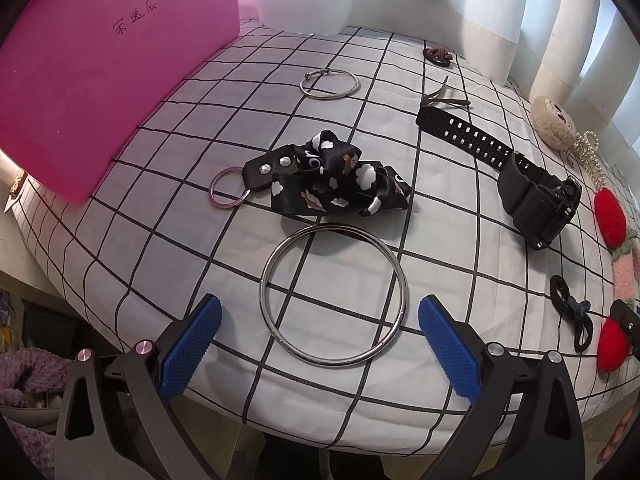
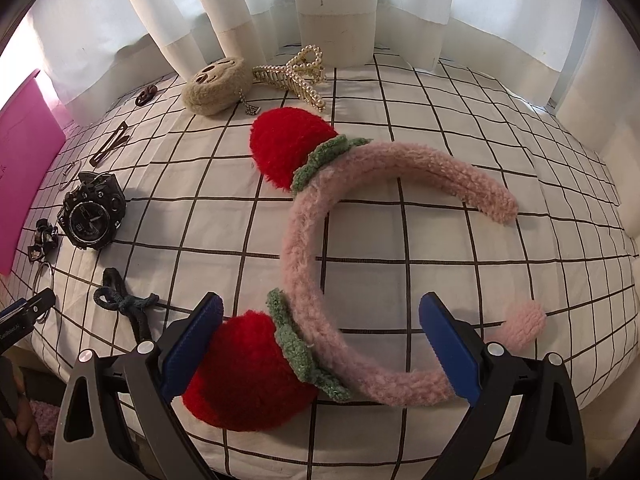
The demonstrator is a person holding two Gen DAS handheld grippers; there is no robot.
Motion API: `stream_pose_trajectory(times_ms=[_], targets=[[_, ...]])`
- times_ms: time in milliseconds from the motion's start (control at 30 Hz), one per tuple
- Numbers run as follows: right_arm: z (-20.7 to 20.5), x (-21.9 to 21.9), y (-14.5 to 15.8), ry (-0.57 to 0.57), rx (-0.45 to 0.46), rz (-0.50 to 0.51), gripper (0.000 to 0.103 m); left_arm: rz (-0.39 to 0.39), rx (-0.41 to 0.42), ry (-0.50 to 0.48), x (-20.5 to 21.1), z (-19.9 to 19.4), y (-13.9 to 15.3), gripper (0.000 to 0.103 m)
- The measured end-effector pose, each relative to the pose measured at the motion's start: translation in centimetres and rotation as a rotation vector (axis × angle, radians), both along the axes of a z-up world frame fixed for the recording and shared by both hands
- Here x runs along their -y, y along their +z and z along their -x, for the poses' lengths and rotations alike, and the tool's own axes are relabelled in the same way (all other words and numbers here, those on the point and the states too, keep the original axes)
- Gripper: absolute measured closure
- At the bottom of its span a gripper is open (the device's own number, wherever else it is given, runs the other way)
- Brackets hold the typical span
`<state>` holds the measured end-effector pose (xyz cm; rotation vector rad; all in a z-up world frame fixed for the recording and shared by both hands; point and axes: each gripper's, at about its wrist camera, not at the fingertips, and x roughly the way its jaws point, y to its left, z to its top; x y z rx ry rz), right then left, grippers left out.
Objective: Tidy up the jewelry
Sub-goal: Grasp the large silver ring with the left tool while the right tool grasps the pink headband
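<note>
Left gripper (image 1: 320, 344): jaws wide, level, bangle (image 1: 334, 295) at 12 o'clock, untouched. Right gripper (image 2: 320, 344): jaws wide, low, straddling headband (image 2: 316, 248), pompom (image 2: 248, 376) at 9 o'clock.

A matt white cloth sheet (image 1: 440, 240) with thin dark grid lines covers the bed. Near the left gripper (image 1: 320, 332), whose pads are knurled blue plastic, lies a large bangle (image 1: 267, 272) of smooth, shiny metal. Beyond it sits a glossy black printed fabric strap (image 1: 332, 180) with metal rivets. To the right is a matt black rubbery watch (image 1: 532, 196). At the right gripper (image 2: 320, 336) lies a fuzzy pink headband (image 2: 304, 248) with red plush strawberries (image 2: 284, 148).
</note>
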<state>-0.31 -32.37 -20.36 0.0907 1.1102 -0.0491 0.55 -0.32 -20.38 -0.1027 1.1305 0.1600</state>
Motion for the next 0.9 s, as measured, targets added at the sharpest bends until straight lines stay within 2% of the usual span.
stream_pose_trajectory(times_ms=[167, 333, 567, 700, 833, 900], targets=[[-0.2, 0.3, -0.6, 0.003, -0.004, -0.013, 0.009, -0.003, 0.033, 0.002, 0.0, 0.3, 0.0, 0.005], [-0.2, -0.6, -1.0, 0.026, 0.013, 0.059, 0.009, -0.014, 0.088, 0.001, 0.1, 1.0, -0.1, 0.005], [-0.1, -0.4, -0.9, 0.032, 0.055, 0.060, 0.008, -0.010, 0.073, 0.009, 0.0, 0.8, 0.0, 0.005], [-0.7, -0.4, -0.8, 0.040, 0.013, 0.058, 0.008, -0.010, 0.069, 0.010, 0.0, 0.9, 0.0, 0.005], [-0.7, -0.5, -0.8, 0.055, 0.010, 0.052, 0.009, -0.008, 0.068, 0.013, 0.0, 0.8, 0.1, 0.007], [-0.6, -0.6, -0.8, 0.059, 0.008, 0.051, 0.010, -0.011, 0.075, 0.010, 0.1, 1.0, 0.1, 0.011]])
